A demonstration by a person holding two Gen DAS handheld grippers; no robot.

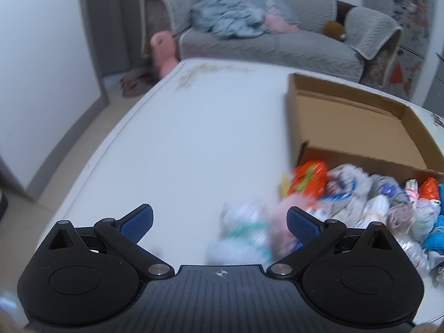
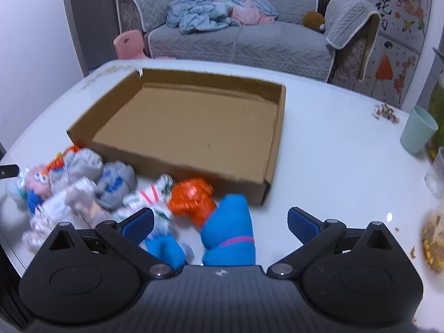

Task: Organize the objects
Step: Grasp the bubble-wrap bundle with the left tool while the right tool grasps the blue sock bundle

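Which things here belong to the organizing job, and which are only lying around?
For the job:
- pile of rolled socks
- blue sock roll
- empty cardboard box
- left tongs and right tongs, both open

Just lying about:
- green cup
- scattered crumbs
- sofa

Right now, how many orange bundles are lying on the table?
2 visible. One orange bundle lies near the cardboard box front wall, by the blue roll; the other sits at the pile's box-side end. More may be buried.
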